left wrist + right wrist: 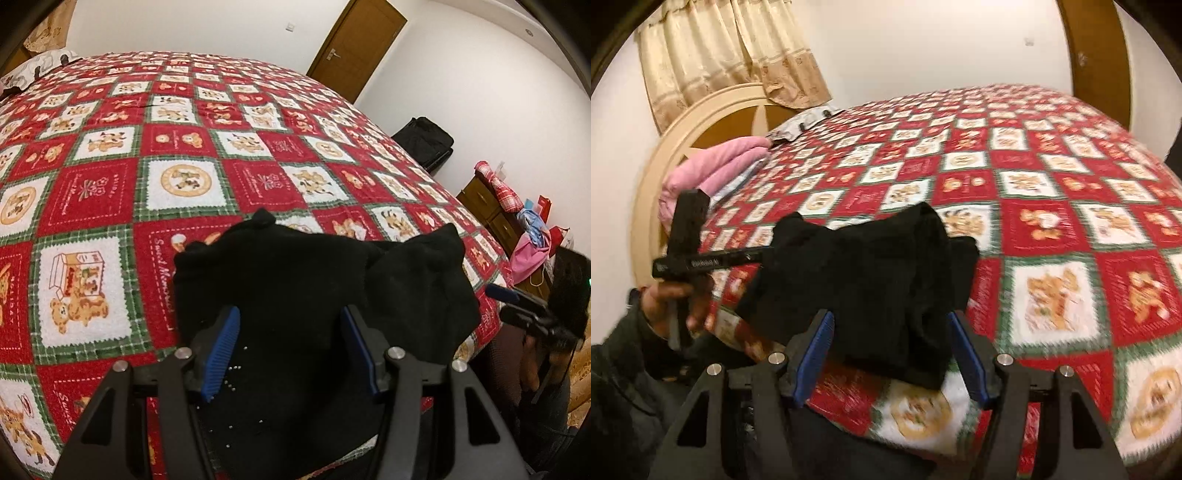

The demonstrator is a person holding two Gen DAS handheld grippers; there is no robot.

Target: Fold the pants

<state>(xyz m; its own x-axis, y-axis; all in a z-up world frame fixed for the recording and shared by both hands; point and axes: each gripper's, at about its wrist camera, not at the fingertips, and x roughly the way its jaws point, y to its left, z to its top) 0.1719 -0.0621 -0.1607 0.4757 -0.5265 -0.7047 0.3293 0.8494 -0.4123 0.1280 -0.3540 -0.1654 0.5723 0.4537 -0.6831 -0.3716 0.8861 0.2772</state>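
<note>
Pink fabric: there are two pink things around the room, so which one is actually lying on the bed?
The folded pink blanket by the cream headboard lies on the bed. The other, a pink bag, hangs off the wooden dresser beside the bed.

home bedroom, bed (110,206) under red-green teddy-bear patchwork quilt, round cream headboard (661,147), beige curtains (731,48), wooden door (356,48), wooden dresser (487,206) piled with clothes, black suitcase (424,142) against white wall, pink blanket (713,162) near pillows
</note>
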